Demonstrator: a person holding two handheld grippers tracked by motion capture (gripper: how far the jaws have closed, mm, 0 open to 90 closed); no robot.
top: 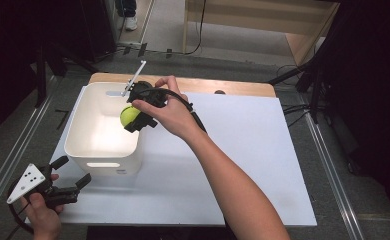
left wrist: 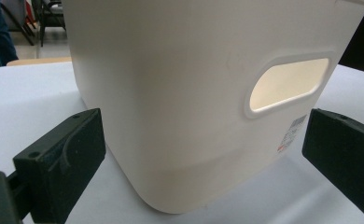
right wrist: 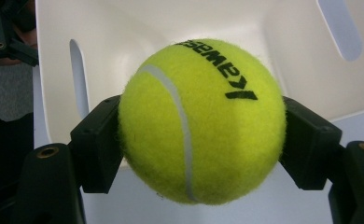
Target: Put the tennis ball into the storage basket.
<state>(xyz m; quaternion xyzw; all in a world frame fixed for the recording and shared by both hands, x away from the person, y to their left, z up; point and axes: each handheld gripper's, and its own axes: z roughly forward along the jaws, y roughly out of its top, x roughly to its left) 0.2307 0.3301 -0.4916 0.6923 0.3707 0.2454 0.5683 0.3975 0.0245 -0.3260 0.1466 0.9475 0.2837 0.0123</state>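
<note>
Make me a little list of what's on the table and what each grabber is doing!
ball: yellow-green tennis ball, over the bin's right edge
bin: white plastic bin with handle holes, on the white board
right gripper: shut on the ball
left gripper: open, holding nothing, near the bin's front wall

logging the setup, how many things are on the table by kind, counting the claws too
tennis ball: 1, gripped in the right claw
white bin: 1
claws: 2, the left claw open near the bin
total: 4
</note>
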